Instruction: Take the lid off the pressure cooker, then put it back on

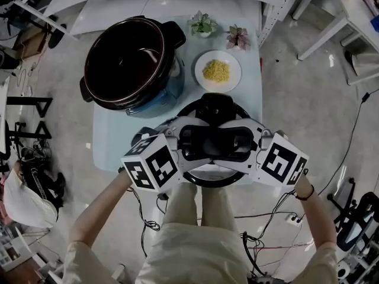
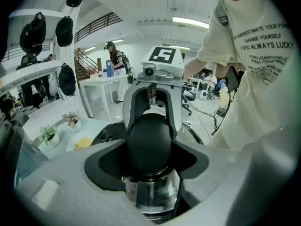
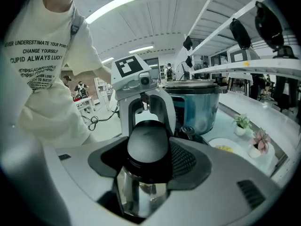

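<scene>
So the right gripper (image 3: 148, 161) has its pads clamped on either side of the black lid handle (image 3: 148, 142), with the shiny lid (image 3: 141, 192) just below. The left gripper (image 3: 148, 113) straddles the handle from the far side. The cooker pot (image 3: 195, 102) and a plate (image 3: 225, 147) sit beyond the jaws, off to the right.

Lab hall: white workbenches (image 2: 101, 81), floor cables (image 1: 256, 245), ceiling strip lights (image 2: 190, 21).

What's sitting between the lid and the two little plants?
A white plate of yellow food lies between the lid and the plants, in the head view.
</scene>
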`<state>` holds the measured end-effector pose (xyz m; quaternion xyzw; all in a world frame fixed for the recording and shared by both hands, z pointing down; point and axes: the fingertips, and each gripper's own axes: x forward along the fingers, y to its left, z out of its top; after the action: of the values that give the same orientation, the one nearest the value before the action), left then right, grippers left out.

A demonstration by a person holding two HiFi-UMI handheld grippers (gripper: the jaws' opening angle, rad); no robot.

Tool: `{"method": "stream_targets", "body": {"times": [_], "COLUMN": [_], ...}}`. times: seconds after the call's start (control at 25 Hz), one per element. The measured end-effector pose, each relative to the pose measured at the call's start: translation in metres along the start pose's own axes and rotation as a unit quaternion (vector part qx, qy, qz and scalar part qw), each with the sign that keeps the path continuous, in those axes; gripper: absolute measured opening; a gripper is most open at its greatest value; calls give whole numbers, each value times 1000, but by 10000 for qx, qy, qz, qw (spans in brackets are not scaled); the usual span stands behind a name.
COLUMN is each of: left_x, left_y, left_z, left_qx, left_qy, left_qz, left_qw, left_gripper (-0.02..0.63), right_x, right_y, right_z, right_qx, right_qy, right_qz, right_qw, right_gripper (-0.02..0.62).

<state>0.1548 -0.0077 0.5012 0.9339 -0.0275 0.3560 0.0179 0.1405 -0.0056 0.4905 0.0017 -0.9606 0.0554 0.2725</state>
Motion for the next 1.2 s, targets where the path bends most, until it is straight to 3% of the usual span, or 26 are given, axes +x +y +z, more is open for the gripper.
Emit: {"method": "stream_targets", "body": {"times": [0.56,1.2], "left_x": [29,39], "left_y": [1,-2], "left_z": [-39,-50], "left_qx": [99,485], "left_qy": [85,192], "left_qz": [-244,-77], "left_qw": [9996,9986], "left_gripper": [291,291], "right_x": [29,37], "right_y": [-7,-6], "right_z": [-38,-54], "right_qx": [215,69], "right_qy": [188,447], "right_qz": [-276,-533], "right_qw": [9992,9976], "right_gripper": [273,273]}}
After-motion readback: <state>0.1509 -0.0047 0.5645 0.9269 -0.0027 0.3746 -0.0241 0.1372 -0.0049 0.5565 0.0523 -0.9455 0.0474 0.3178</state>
